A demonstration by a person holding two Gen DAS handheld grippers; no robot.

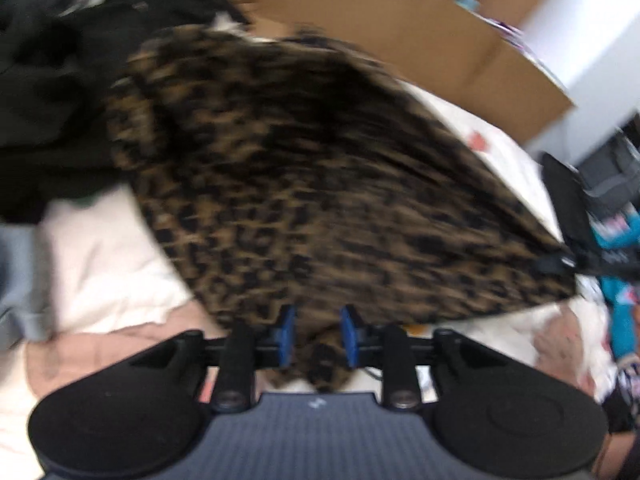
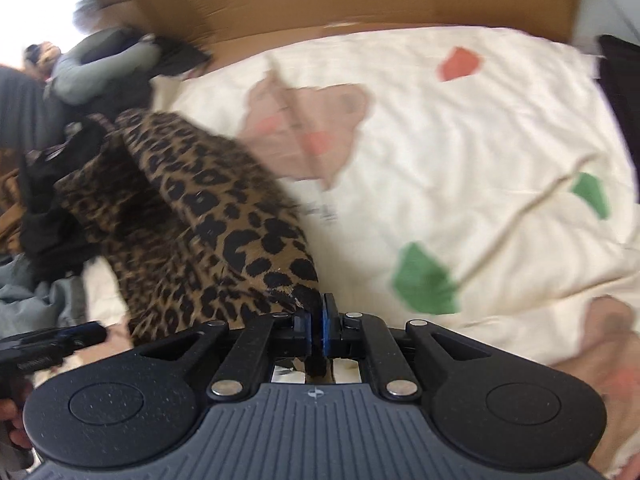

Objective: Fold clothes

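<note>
Both our grippers, left [image 1: 316, 336] and right [image 2: 316, 320], have jaws clamped on the brown-and-black leopard-print fabric garment [image 1: 320, 184] above the cream patterned bedspread [image 2: 460, 152].

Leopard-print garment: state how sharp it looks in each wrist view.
Left wrist view: the leopard-print garment is motion-smeared, its spots streaked. Right wrist view: spots near the right gripper are crisp, while the bedspread and the frame edges blur.
</note>
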